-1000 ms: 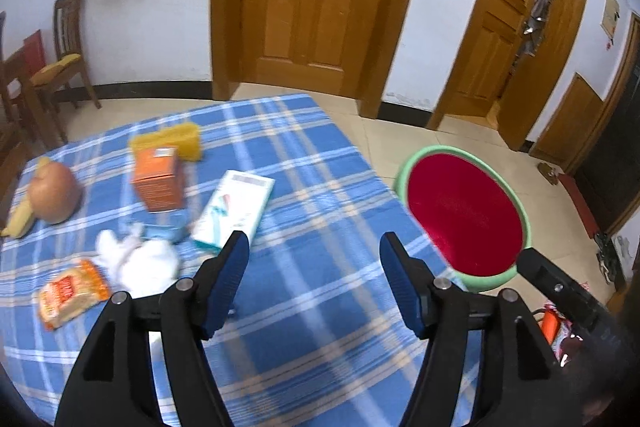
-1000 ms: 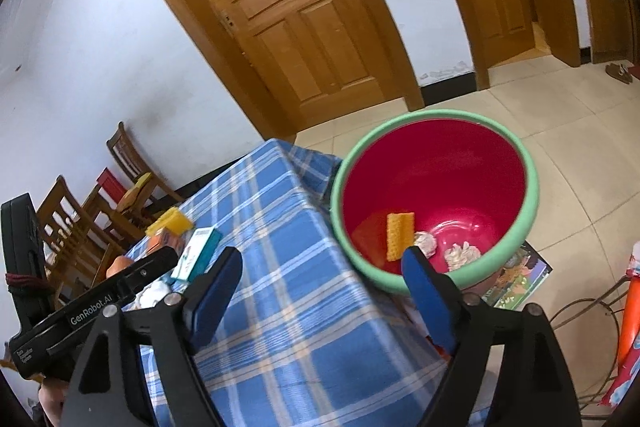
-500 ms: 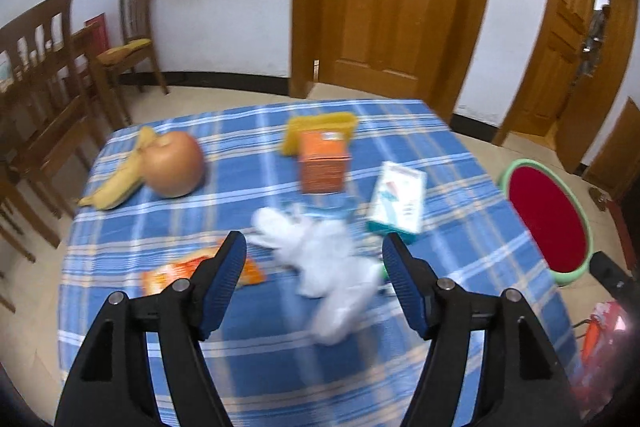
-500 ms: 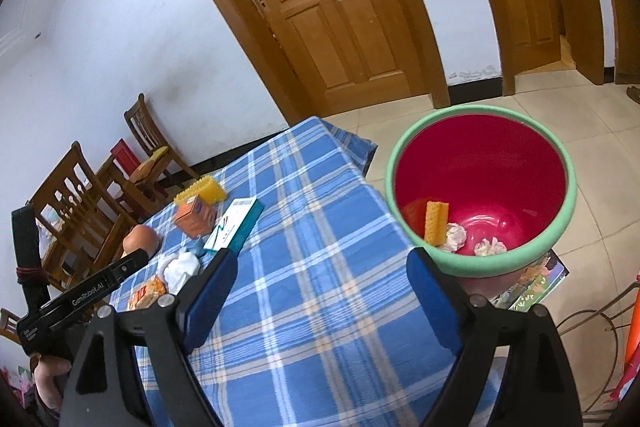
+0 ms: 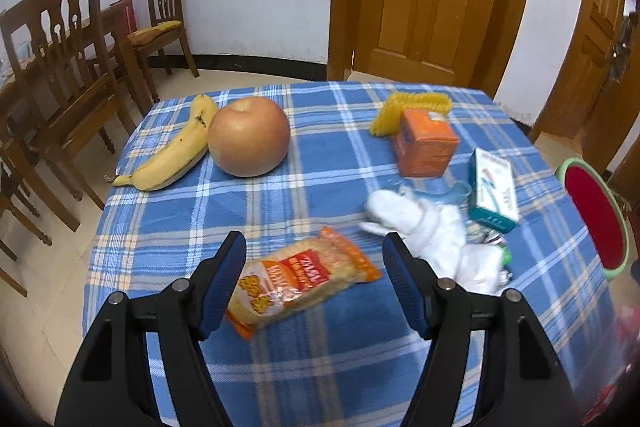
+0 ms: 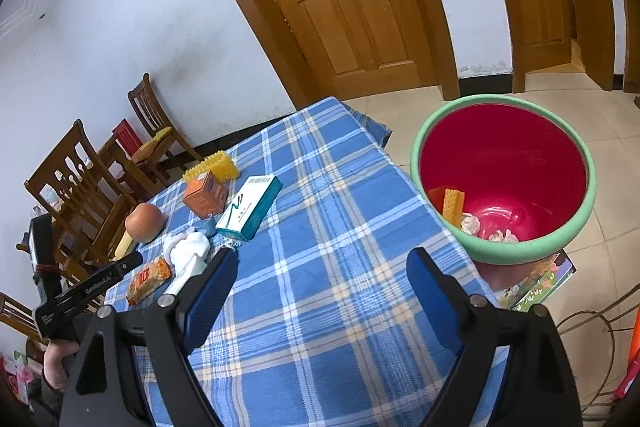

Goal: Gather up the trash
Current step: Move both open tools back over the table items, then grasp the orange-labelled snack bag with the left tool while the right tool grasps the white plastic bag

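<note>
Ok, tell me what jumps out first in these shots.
The red bin with its green rim, beside the table's right edge, a yellow sponge and crumpled paper inside. On the blue plaid cloth, a big apple lies against a banana at far left, and an orange snack packet sits between the open left gripper.

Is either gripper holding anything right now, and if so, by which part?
Nothing is held. The left gripper hangs open over the orange snack packet; the right gripper is open and empty.
</note>
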The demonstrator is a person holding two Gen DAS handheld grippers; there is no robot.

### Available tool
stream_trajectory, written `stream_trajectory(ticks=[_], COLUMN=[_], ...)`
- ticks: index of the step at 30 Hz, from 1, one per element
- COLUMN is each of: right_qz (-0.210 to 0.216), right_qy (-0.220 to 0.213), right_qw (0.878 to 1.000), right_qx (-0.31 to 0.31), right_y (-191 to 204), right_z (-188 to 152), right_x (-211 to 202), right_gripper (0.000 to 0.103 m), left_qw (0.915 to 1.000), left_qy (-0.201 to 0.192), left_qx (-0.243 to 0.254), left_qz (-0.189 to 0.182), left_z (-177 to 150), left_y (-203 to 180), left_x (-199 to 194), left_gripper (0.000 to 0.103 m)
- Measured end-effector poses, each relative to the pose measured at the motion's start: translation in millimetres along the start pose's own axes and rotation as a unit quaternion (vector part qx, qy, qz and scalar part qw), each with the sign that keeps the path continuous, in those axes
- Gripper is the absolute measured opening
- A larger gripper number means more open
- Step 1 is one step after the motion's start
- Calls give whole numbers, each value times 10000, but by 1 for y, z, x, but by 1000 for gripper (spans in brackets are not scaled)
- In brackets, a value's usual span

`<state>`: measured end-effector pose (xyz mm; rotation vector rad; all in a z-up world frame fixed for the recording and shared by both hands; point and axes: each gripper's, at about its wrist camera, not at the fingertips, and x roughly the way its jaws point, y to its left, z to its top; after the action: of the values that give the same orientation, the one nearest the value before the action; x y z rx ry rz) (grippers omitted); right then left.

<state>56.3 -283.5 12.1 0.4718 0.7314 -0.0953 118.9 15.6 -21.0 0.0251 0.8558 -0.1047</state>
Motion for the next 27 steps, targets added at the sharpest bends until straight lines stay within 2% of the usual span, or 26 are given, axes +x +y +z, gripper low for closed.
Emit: stream_trajectory(ticks=[4, 10, 16, 18, 20, 27], right_qz=[-20, 4, 46, 66, 87, 225], right_qy=[43, 145, 205, 240, 284, 446], right_qw=[10000, 9999, 9997, 9996, 9994, 9980], right_qx=[-4, -48, -104, -132, -179, -389], right_y=[1, 6, 11, 13, 17, 35], right_z=[-1, -4, -5, -5, -6, -9], right_x=[1, 7, 11, 14, 17, 28], right_gripper=[88, 88, 88, 88, 88, 88], left_qw=[9997, 9983, 9978, 9983, 9987, 9988], left_qy=[194, 445, 578, 554, 473, 355], left_qx=[157, 353, 303, 180, 134, -39], left_qz=[63, -94, 104, -20, -115, -328], left_z=[-4, -10, -13, -13, -14, -20], left_y=[7, 13, 19, 22, 22, 24], left_x=[12, 29, 43, 43, 41, 29], left_gripper=[74, 75, 75, 71, 55, 46])
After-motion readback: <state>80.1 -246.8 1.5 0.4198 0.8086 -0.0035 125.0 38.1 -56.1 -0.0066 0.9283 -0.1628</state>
